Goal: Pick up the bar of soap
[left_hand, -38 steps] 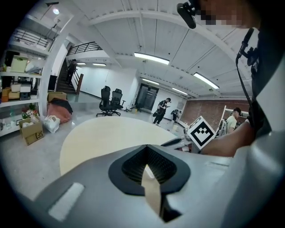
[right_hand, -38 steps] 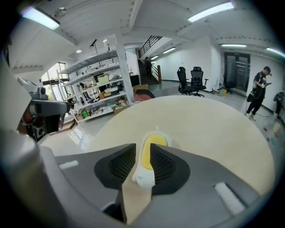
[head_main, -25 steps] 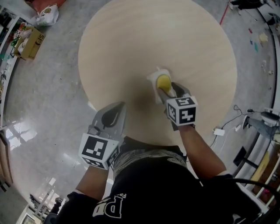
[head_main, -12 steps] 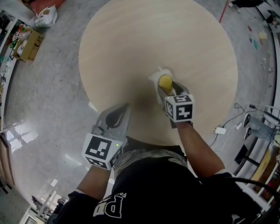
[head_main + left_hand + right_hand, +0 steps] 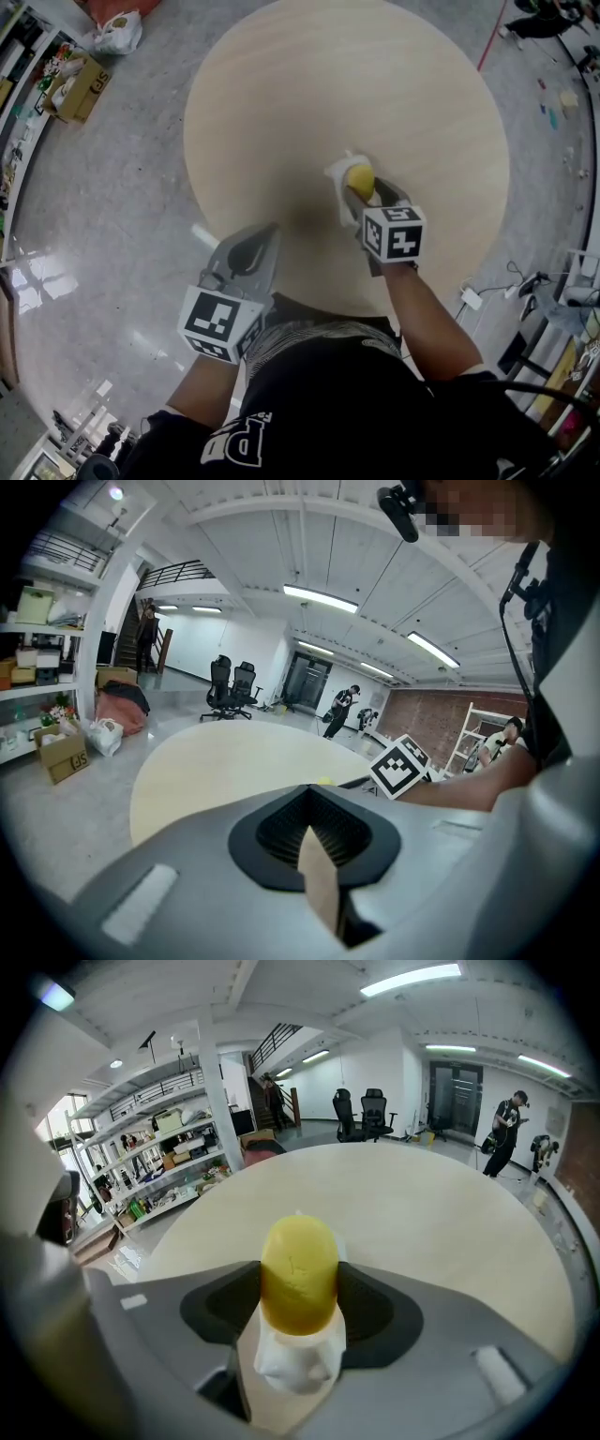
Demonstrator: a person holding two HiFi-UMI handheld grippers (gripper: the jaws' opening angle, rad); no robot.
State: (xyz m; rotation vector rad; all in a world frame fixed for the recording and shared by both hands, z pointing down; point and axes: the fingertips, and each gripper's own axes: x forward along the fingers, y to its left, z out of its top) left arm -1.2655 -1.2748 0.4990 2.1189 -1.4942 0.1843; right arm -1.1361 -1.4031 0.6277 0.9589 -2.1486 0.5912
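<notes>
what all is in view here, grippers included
table: 1, light wood, round, centre of the floor
soap dish: 1, white, on the table's near half
bar of soap: 1, yellow, over the soap dish
cardboard box: 1, brown, on the floor, far left
plastic bag: 1, white, on the floor past the box
office chairs: 2, black, beyond the table
left gripper: 1, grey, jaws together, empty, at the table's near edge
right gripper: 1, grey, closed on the bar of soap

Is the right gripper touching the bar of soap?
Touching. In the right gripper view, the right gripper has both jaws pressed against the bar of soap.
</notes>
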